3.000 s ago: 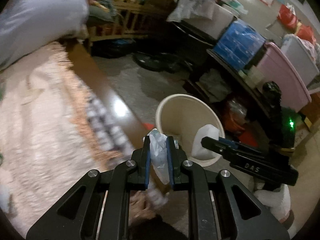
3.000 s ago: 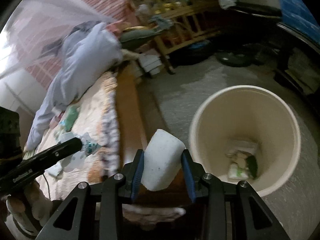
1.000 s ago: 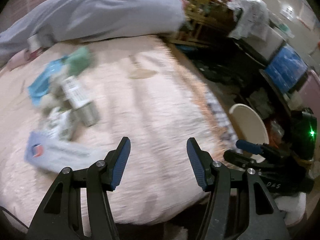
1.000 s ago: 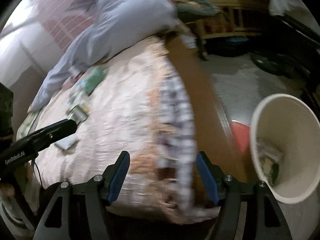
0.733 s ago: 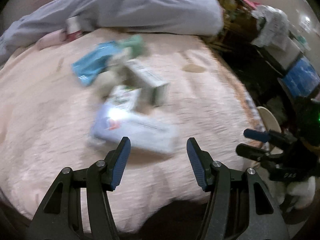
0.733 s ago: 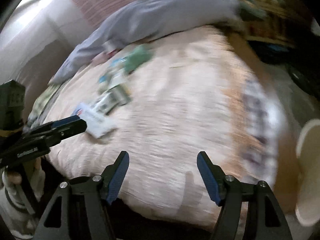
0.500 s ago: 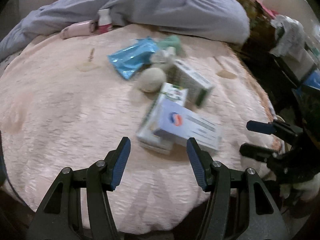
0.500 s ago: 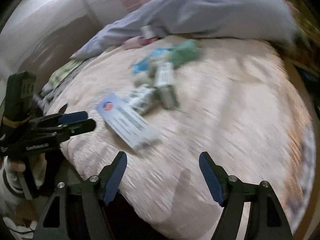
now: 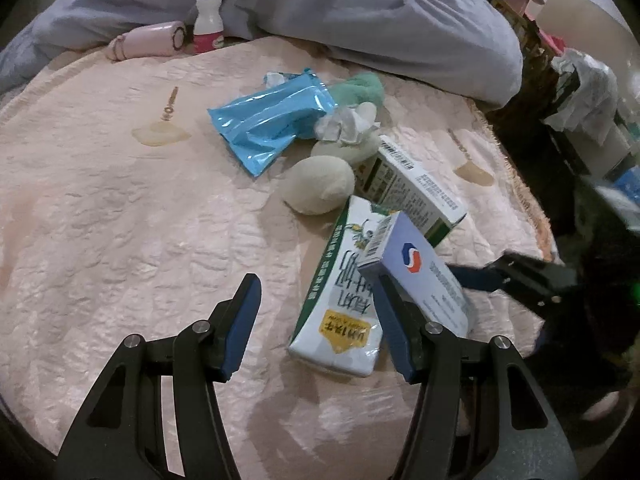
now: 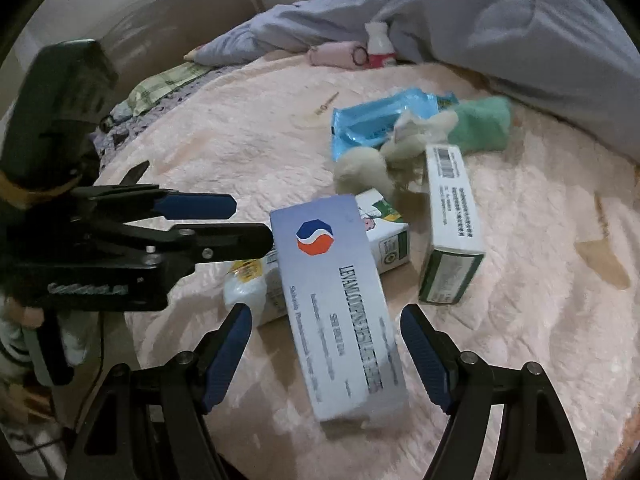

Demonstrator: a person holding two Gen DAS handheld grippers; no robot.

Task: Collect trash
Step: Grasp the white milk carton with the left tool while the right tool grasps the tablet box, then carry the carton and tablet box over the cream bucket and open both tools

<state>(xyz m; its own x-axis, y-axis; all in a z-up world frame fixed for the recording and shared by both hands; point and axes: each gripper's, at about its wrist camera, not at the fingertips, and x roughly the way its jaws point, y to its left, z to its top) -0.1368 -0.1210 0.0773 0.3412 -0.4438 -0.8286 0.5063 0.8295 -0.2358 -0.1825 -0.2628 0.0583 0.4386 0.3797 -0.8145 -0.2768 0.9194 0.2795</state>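
I take the pale blue-grey carton [image 10: 340, 300] with the red-and-blue logo as my landmark: it lies on the bed, its far end propped on a green-and-white milk carton [image 9: 340, 300]. Beyond it I count one more box, white and green with a barcode [image 10: 452, 224], so three cartons in all. Farther past that sit one cream fabric ball [image 9: 320, 190], one crumpled white tissue [image 9: 346, 126], one shiny blue foil pouch [image 9: 268, 124] and one mint-green cloth wad [image 9: 362, 88], all bunched close together.

My right claw [image 10: 326, 354] is spread wide, its blue pads either side of the landmark carton's near end without touching it. My left claw [image 9: 316, 322] is also spread apart and holds nothing; the milk carton's near end lies between its pads, and the right-hand pad is just beside the landmark carton.

The trash rests on a pink quilted bedspread [image 9: 120, 220] with a couple of brownish stains. At the far edge of the bed from the landmark, a grey-blue duvet [image 9: 340, 12] is heaped, with one small white bottle with a pink label [image 9: 208, 26] and one pink cylindrical case [image 9: 148, 40] against it. Cluttered shelving [image 9: 580, 92] stands off the bed's right side.
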